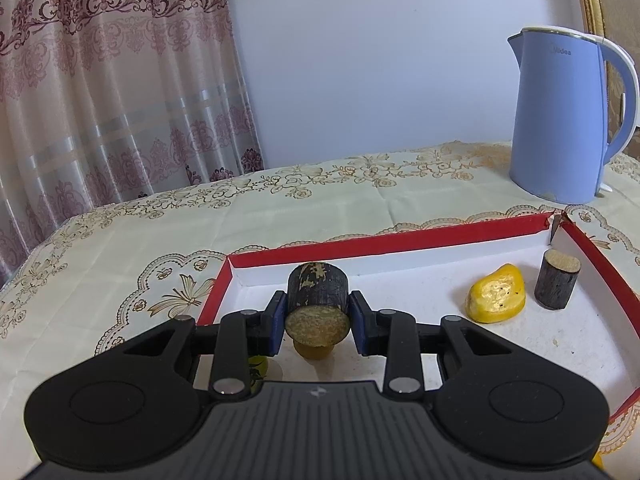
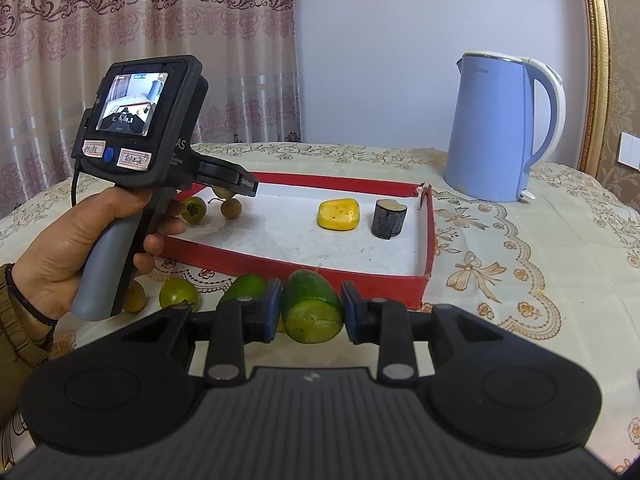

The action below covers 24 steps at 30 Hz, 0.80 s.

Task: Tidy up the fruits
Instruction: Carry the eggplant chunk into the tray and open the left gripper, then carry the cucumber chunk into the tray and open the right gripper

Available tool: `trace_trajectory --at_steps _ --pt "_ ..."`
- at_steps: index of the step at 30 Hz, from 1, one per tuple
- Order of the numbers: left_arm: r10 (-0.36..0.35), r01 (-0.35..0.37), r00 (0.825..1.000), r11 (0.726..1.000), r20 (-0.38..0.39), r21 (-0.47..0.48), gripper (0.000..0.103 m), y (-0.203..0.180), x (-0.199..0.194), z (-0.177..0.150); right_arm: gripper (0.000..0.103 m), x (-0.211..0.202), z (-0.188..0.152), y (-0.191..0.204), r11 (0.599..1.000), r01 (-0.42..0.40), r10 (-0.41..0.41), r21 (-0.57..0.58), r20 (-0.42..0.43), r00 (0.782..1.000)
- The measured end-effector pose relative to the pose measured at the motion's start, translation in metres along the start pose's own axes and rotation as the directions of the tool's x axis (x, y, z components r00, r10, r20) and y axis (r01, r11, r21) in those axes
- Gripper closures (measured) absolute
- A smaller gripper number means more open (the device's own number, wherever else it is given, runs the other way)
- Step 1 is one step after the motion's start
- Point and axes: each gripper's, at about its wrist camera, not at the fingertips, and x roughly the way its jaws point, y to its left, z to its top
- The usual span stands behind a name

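Note:
My left gripper (image 1: pixel 318 312) is shut on a dark sugarcane piece (image 1: pixel 318 290) and holds it above the near left part of the red box (image 1: pixel 384 236). In the box lie a yellow fruit piece (image 1: pixel 496 294) and a second dark sugarcane piece (image 1: pixel 557 280). My right gripper (image 2: pixel 310 308) stands around a cut green cucumber piece (image 2: pixel 311 308) in front of the box (image 2: pixel 296 268); the pads sit at its sides, contact unclear. The yellow piece (image 2: pixel 339 215) and dark piece (image 2: pixel 388 218) show in the right wrist view too.
A blue kettle (image 2: pixel 496 128) stands behind the box on the patterned tablecloth (image 2: pixel 520 264). Small green and brown fruits (image 2: pixel 178 294) lie in front of the box, others (image 2: pixel 194 209) in its far left corner. A curtain hangs at the left.

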Motion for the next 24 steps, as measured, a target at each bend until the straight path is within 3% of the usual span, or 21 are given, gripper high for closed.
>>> trace_trajectory --at_steps 8,10,12,13,24 --pt "-0.003 0.003 1.0 1.0 0.003 0.002 0.07 -0.001 -0.001 0.0 0.074 0.001 0.002 0.0 1.0 0.002 -0.002 -0.001 0.002 1.0" --pt "0.004 -0.004 1.0 1.0 0.017 0.0 0.061 0.0 -0.004 0.001 0.074 0.0 0.002 0.0 1.0 0.002 -0.002 -0.002 0.002 1.0" --pt "0.011 -0.011 0.999 1.0 0.035 -0.004 0.038 0.0 -0.008 0.001 0.074 0.001 0.003 0.001 1.0 0.004 -0.004 -0.004 0.001 1.0" --pt "0.018 -0.017 0.999 1.0 0.044 -0.005 0.035 0.0 -0.009 0.001 0.074 0.001 0.004 0.001 1.0 0.004 -0.004 -0.007 0.0 1.0" --pt "0.024 -0.023 0.998 1.0 0.064 -0.016 0.034 0.004 -0.015 0.004 0.073 0.009 0.018 -0.009 1.0 0.025 -0.024 -0.015 0.008 1.0"
